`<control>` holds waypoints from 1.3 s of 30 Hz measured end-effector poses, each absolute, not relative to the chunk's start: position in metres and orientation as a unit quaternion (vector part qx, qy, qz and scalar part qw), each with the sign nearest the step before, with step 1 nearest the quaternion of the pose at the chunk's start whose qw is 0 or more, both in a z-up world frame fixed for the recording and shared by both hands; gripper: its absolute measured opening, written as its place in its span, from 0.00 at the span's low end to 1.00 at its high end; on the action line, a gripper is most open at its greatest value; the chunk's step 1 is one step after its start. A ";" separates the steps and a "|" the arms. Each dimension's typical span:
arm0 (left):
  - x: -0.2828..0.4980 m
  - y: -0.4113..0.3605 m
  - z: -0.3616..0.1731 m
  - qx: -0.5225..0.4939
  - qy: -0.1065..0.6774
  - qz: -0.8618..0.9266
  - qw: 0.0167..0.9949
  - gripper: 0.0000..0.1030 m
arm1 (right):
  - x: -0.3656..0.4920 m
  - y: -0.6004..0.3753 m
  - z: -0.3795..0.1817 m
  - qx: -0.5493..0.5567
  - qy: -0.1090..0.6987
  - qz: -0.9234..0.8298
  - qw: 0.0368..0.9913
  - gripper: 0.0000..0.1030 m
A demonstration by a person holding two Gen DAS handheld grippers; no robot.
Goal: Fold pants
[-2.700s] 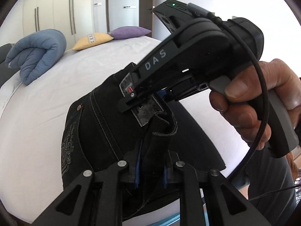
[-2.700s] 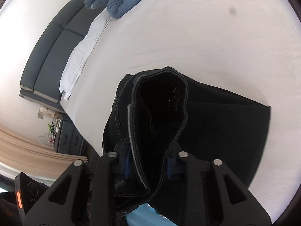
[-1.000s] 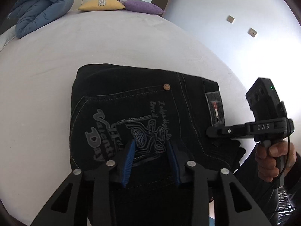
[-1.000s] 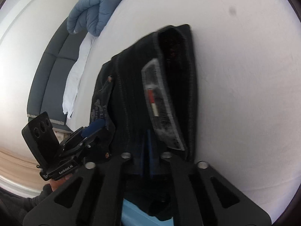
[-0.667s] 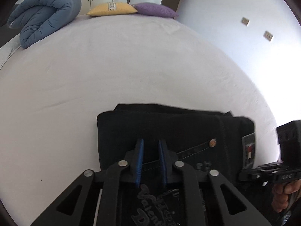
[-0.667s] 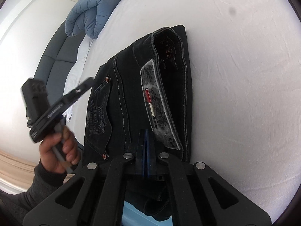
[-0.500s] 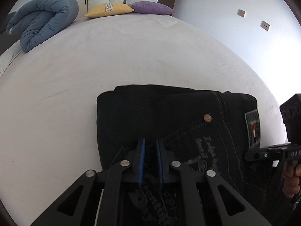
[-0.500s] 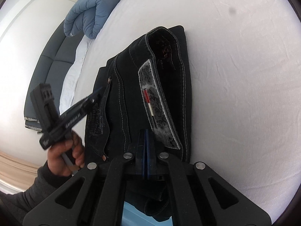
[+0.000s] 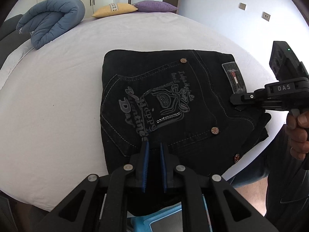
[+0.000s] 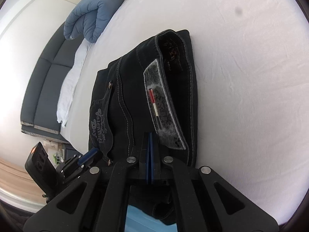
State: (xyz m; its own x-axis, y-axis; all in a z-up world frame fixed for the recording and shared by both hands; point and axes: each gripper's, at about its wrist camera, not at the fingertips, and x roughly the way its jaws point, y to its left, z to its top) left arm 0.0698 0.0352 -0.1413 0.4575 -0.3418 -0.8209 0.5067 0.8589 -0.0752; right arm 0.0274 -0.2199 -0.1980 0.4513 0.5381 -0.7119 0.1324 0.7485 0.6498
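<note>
Black jeans (image 9: 164, 100) lie folded into a compact stack on the white bed (image 9: 58, 100), back pocket with grey "Happy Valentines Day" print facing up. They also show in the right wrist view (image 10: 154, 96), waistband patch up. My left gripper (image 9: 154, 145) hovers over the near edge of the stack, its jaws a narrow gap apart with nothing between them. My right gripper (image 10: 149, 135) is shut, its blue pads pressed together, empty, at the waistband end. It also shows at the right of the left wrist view (image 9: 234, 99).
A rolled blue duvet (image 9: 50, 27), a yellow pillow (image 9: 114, 9) and a purple pillow (image 9: 154, 5) lie at the far end of the bed. A dark sofa (image 10: 48, 89) stands beside the bed. A blue stool (image 9: 154, 222) is below the near bed edge.
Both grippers carried the folded jeans over and laid them flat, then let go. Over the last half second the left gripper has drawn back, so the whole stack shows.
</note>
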 end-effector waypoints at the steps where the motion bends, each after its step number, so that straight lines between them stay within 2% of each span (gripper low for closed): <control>1: 0.071 0.035 -0.142 0.086 0.459 -0.249 0.848 0.11 | 0.024 -0.217 -0.197 0.323 0.506 0.128 0.789 0.00; 9: 0.076 0.037 -0.144 0.083 0.468 -0.246 0.845 0.11 | 0.009 -0.225 -0.199 0.353 0.486 0.143 0.787 0.00; 15: 0.075 0.037 -0.143 0.080 0.469 -0.244 0.845 0.11 | -0.018 -0.236 -0.170 0.328 0.458 0.123 0.817 0.07; 17: 0.074 0.035 -0.142 0.085 0.469 -0.241 0.845 0.12 | -0.023 -0.241 -0.168 0.328 0.455 0.119 0.819 0.15; 18: 0.074 0.035 -0.140 0.086 0.470 -0.240 0.845 0.12 | -0.024 -0.244 -0.169 0.329 0.458 0.112 0.818 0.27; 19: 0.073 0.033 -0.137 0.087 0.471 -0.239 0.845 0.12 | -0.024 -0.247 -0.171 0.332 0.461 0.108 0.816 0.48; 20: 0.073 0.033 -0.134 0.086 0.472 -0.239 0.844 0.13 | -0.024 -0.251 -0.173 0.338 0.458 0.103 0.815 0.59; 21: 0.074 0.035 -0.131 0.082 0.476 -0.242 0.841 0.21 | -0.024 -0.253 -0.174 0.345 0.452 0.099 0.817 0.63; 22: 0.075 0.036 -0.125 0.074 0.481 -0.246 0.838 0.28 | -0.023 -0.256 -0.174 0.353 0.448 0.100 0.815 0.63; 24: 0.074 0.042 -0.110 0.062 0.471 -0.248 0.844 0.71 | -0.019 -0.259 -0.176 0.363 0.445 0.104 0.812 0.63; 27: 0.073 0.058 -0.083 0.053 0.432 -0.243 0.867 0.99 | -0.008 -0.265 -0.177 0.376 0.444 0.122 0.804 0.63; 34: 0.127 0.082 -0.103 0.002 0.486 -0.247 0.838 1.00 | 0.020 -0.277 -0.198 0.414 0.466 0.135 0.770 0.62; 37: 0.153 0.079 -0.125 -0.017 0.527 -0.263 0.808 0.97 | 0.032 -0.277 -0.203 0.410 0.481 0.130 0.764 0.57; 39: 0.165 0.075 -0.132 -0.031 0.542 -0.270 0.795 0.91 | 0.038 -0.275 -0.205 0.410 0.487 0.134 0.759 0.55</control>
State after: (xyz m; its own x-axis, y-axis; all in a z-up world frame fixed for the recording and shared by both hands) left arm 0.1647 0.0754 -0.1320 0.2669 -0.4637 -0.8448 0.3957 0.8521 -0.3426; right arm 0.0379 -0.2754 -0.2047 0.4892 0.6026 -0.6305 0.1972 0.6278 0.7530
